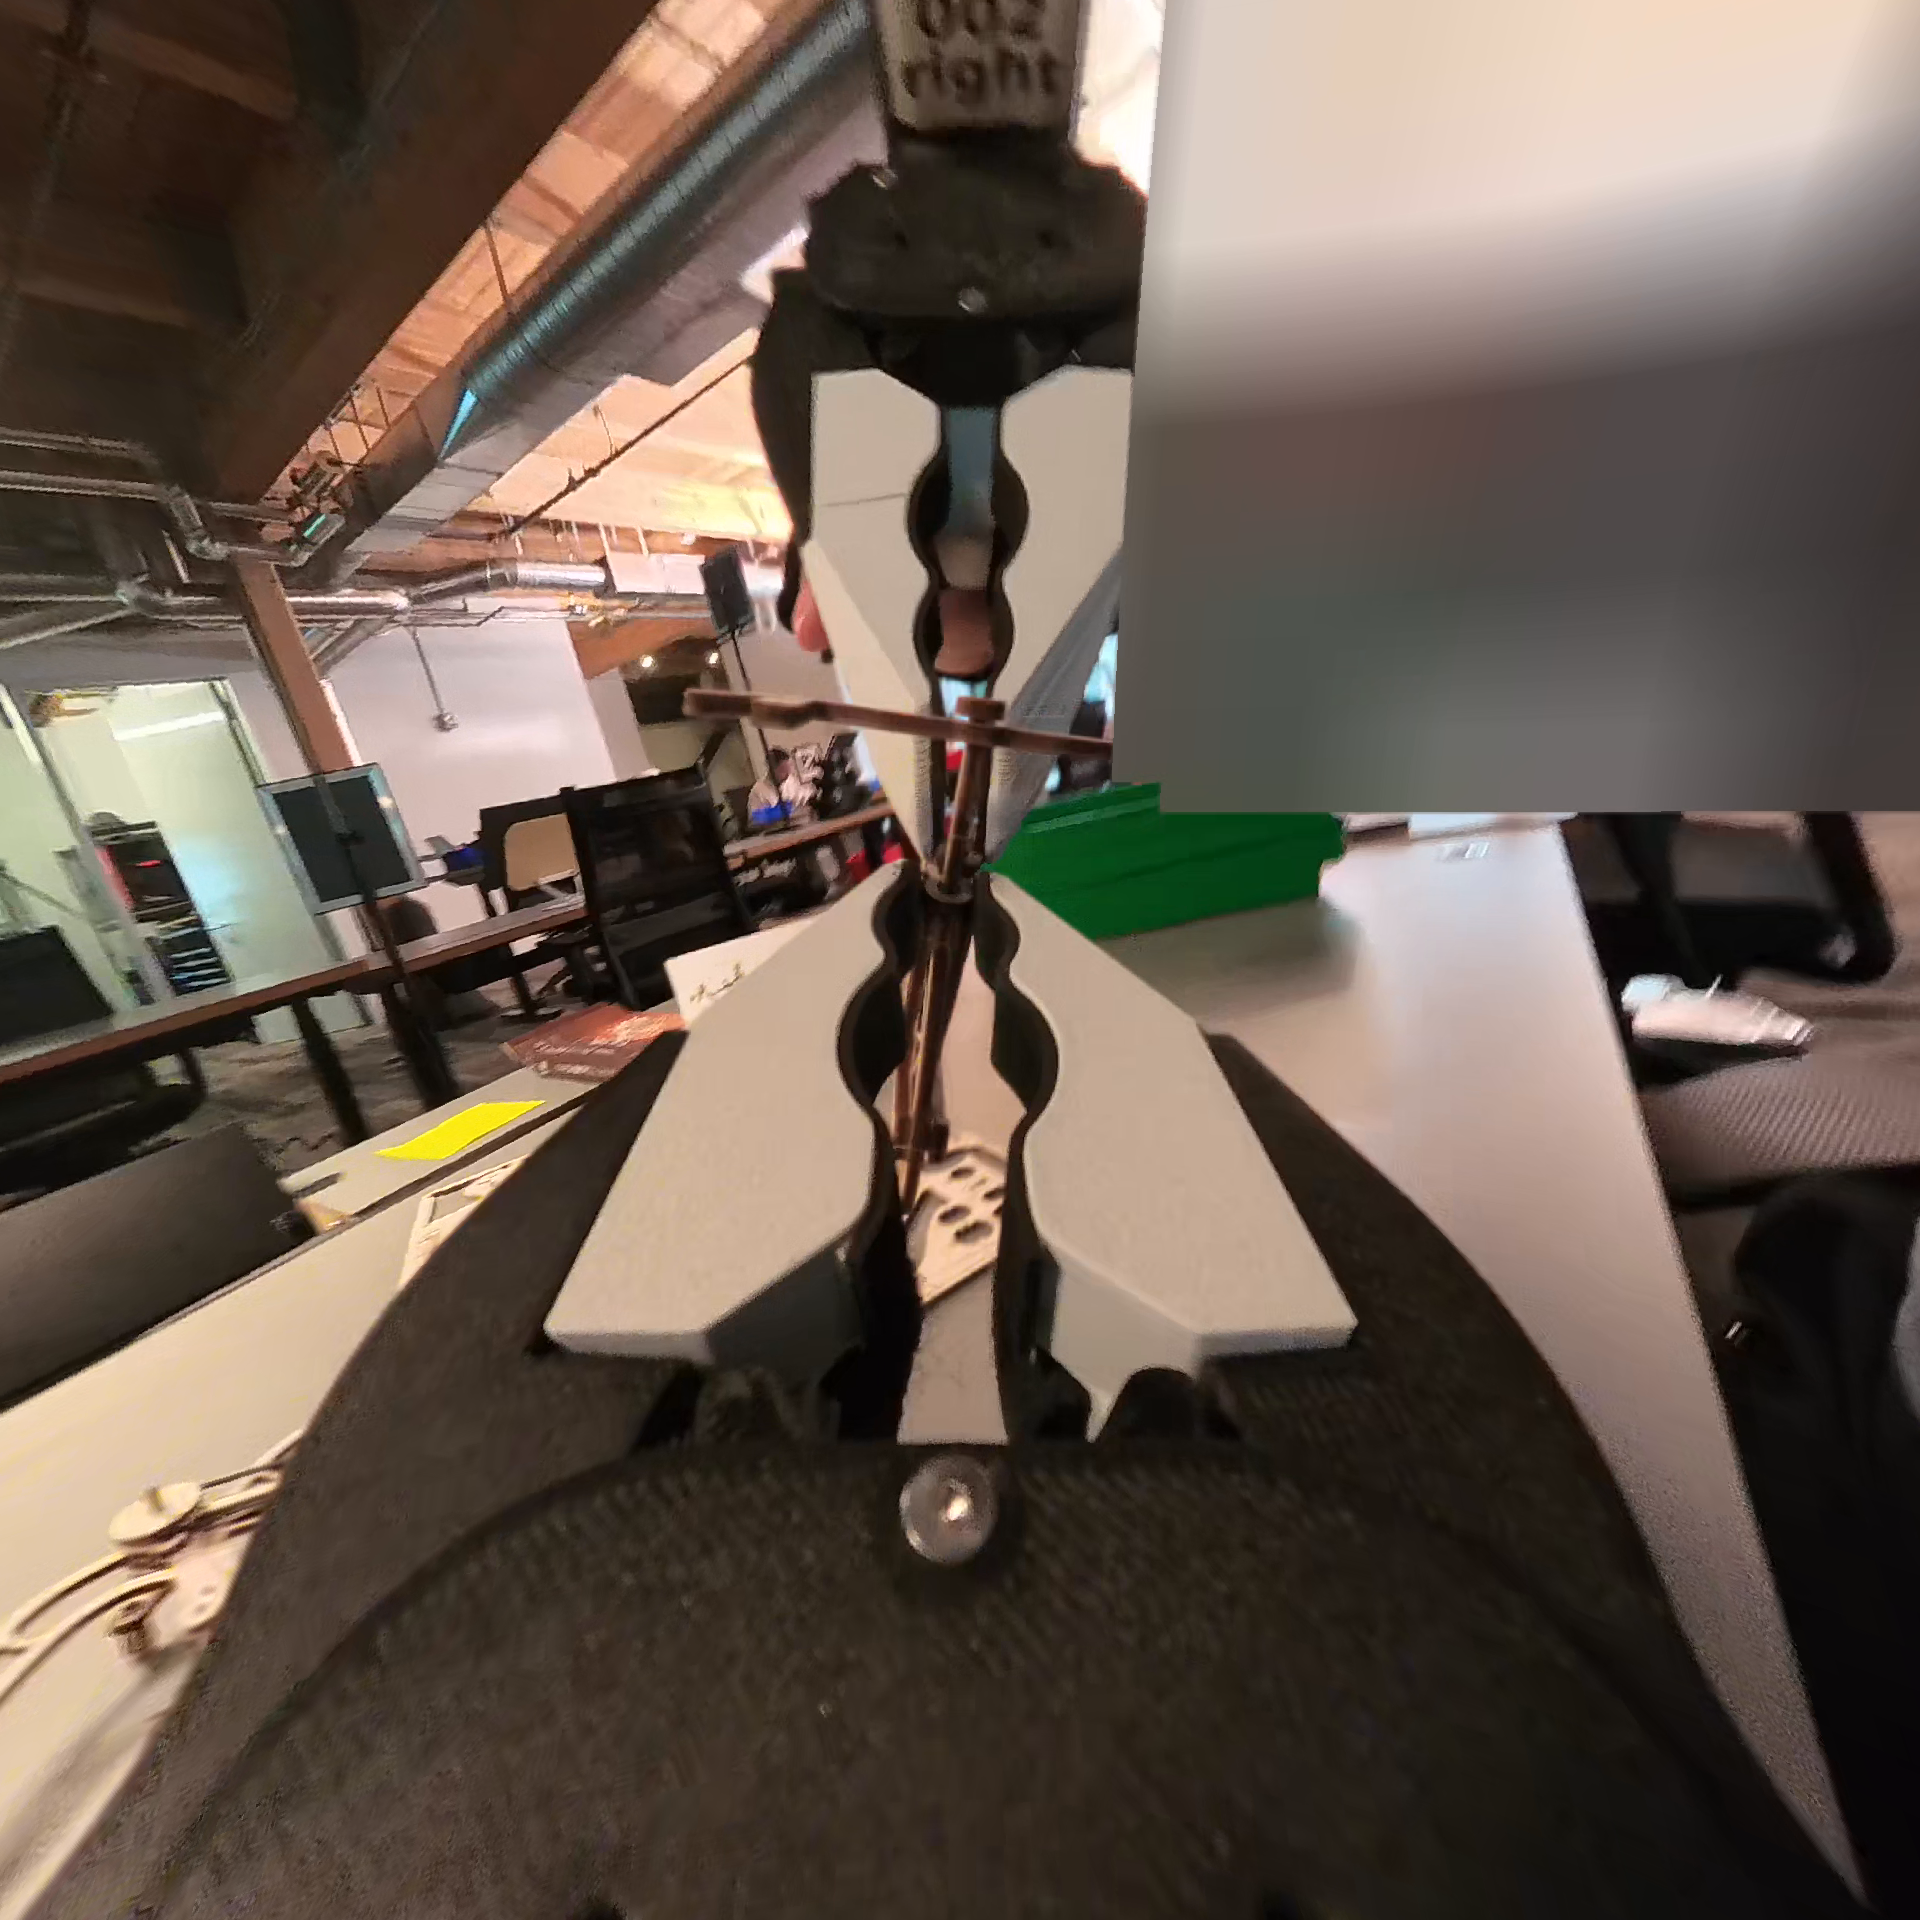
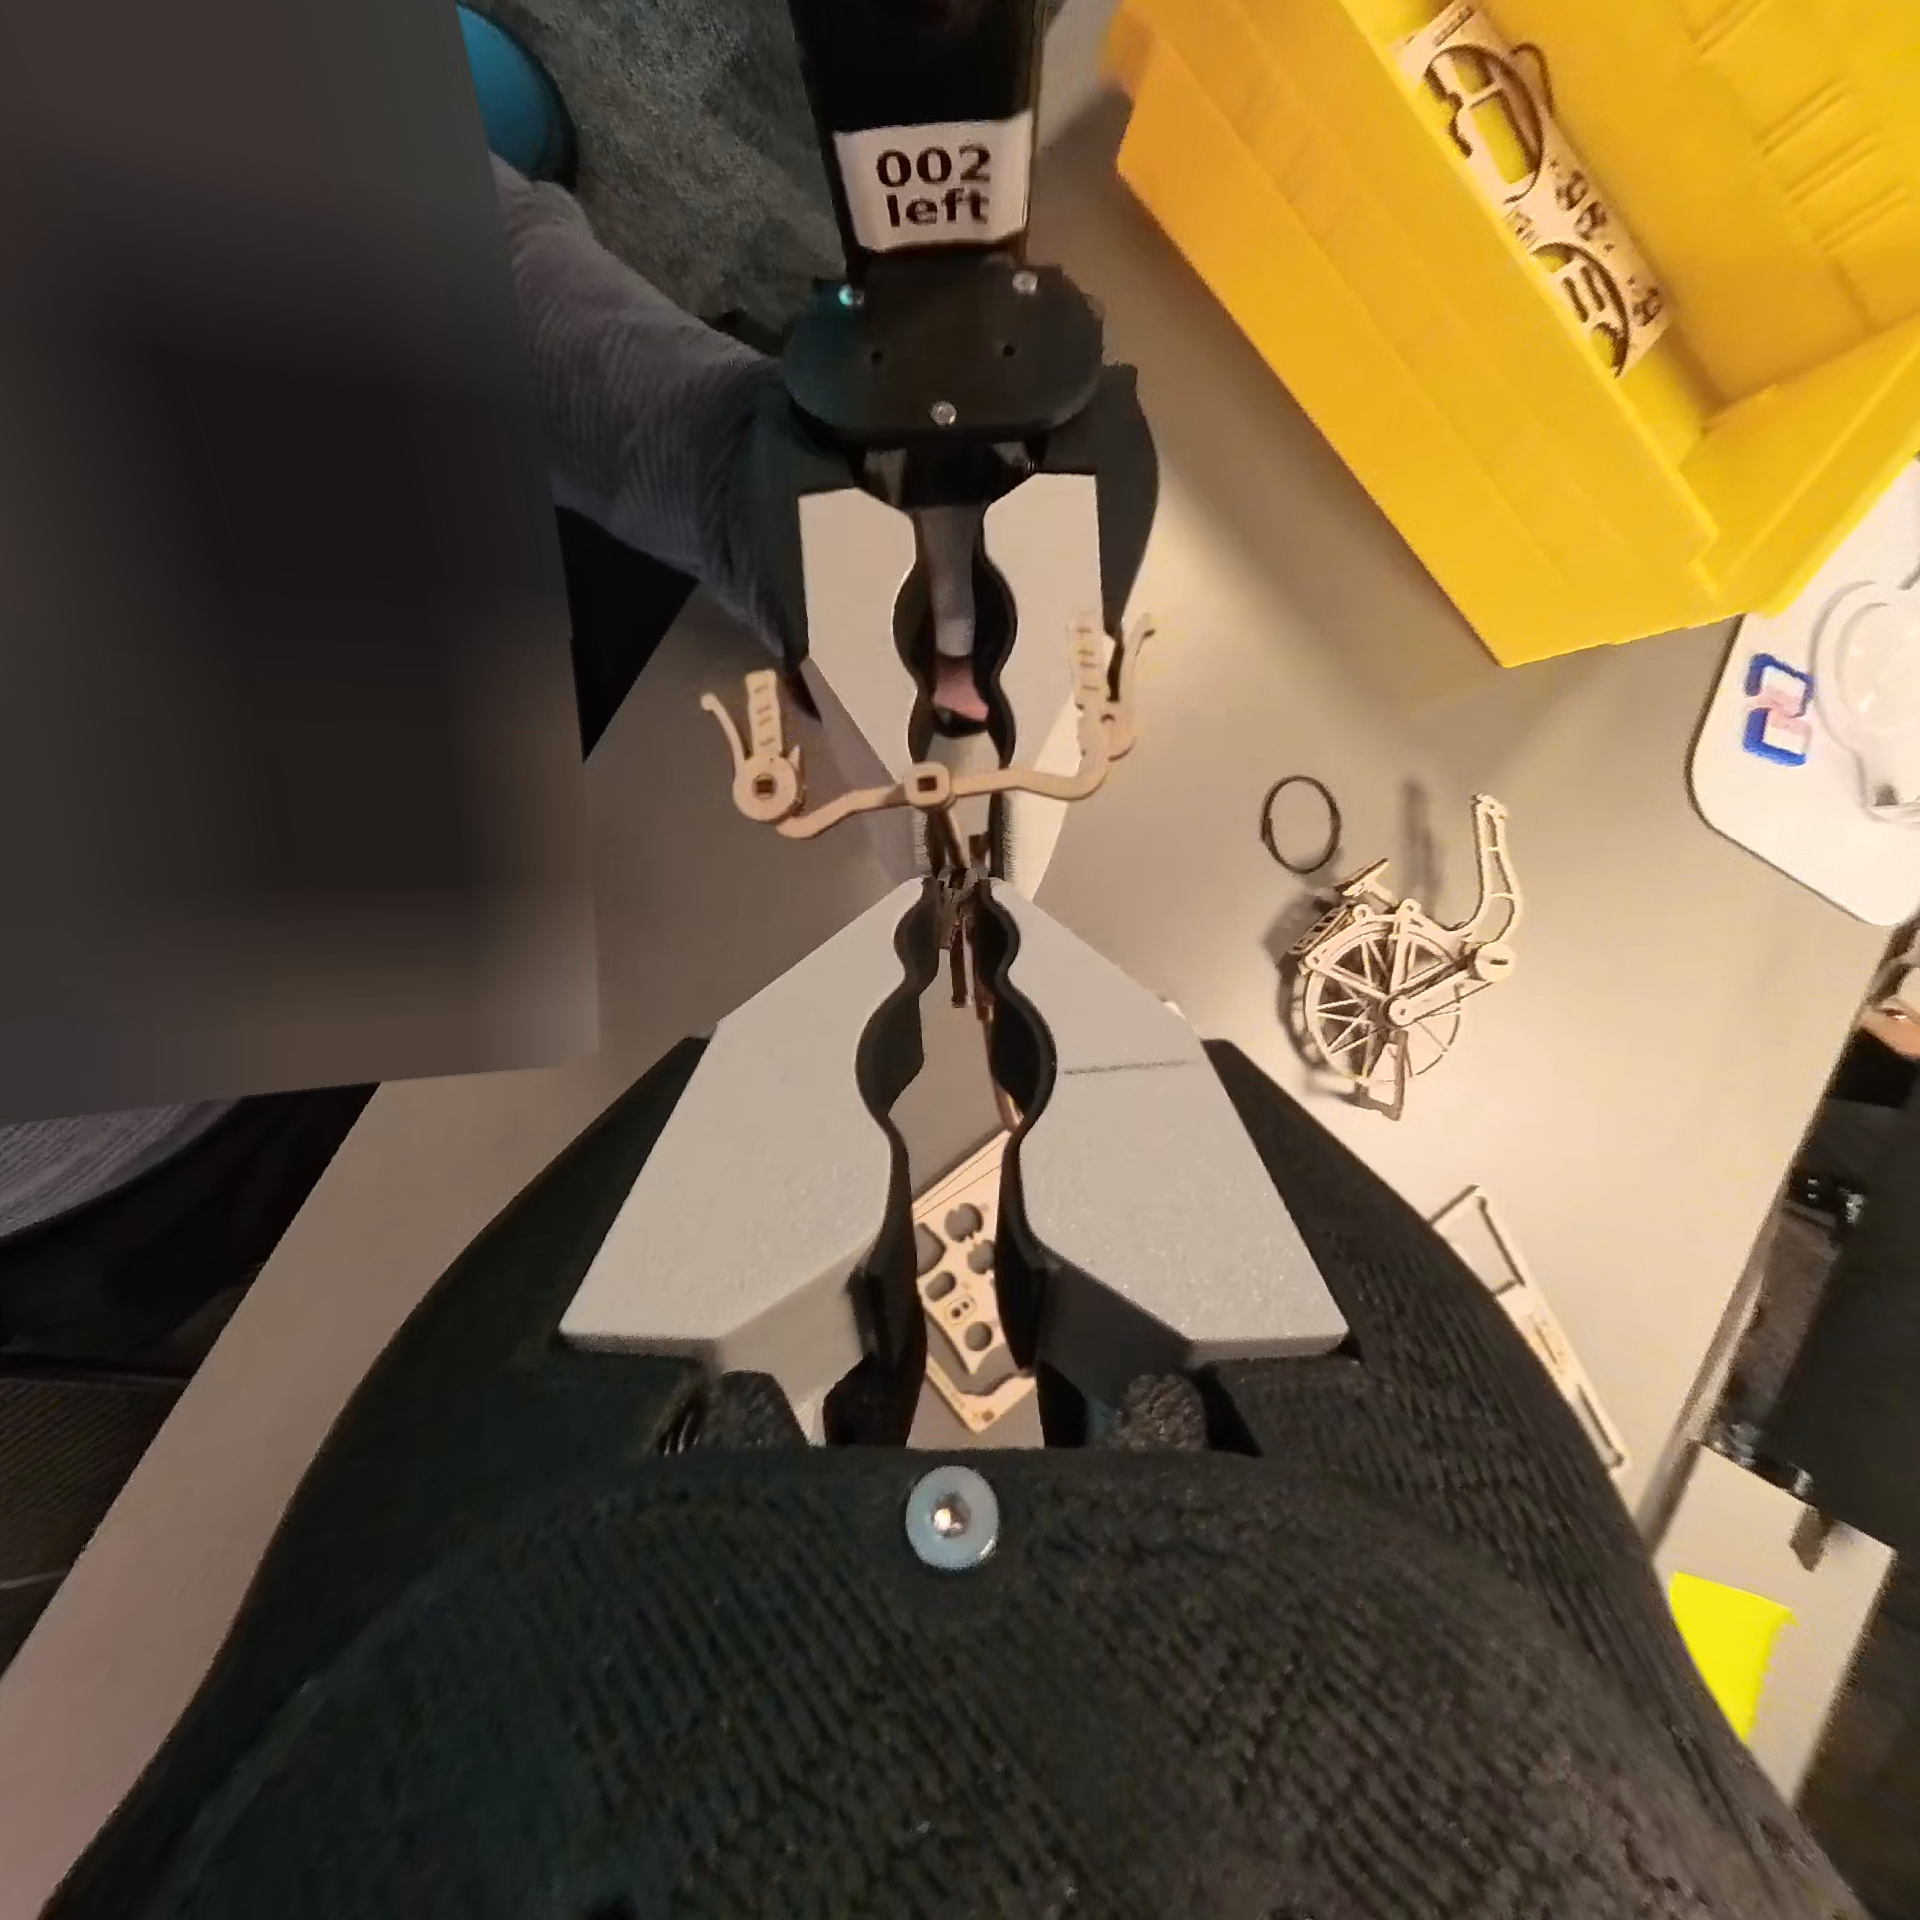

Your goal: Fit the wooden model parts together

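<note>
Wooden handlebar piece (image 2: 925,787), pale, curved, brake levers at both ends.

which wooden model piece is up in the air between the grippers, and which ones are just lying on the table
The handlebar assembly is the held one. The half-built bicycle frame and the punched-out part sheet lie on the table.

fork stem (image 2: 961,935): hidden between tool tips | yellow bin (image 2: 1455,364): cut off at edge
</note>
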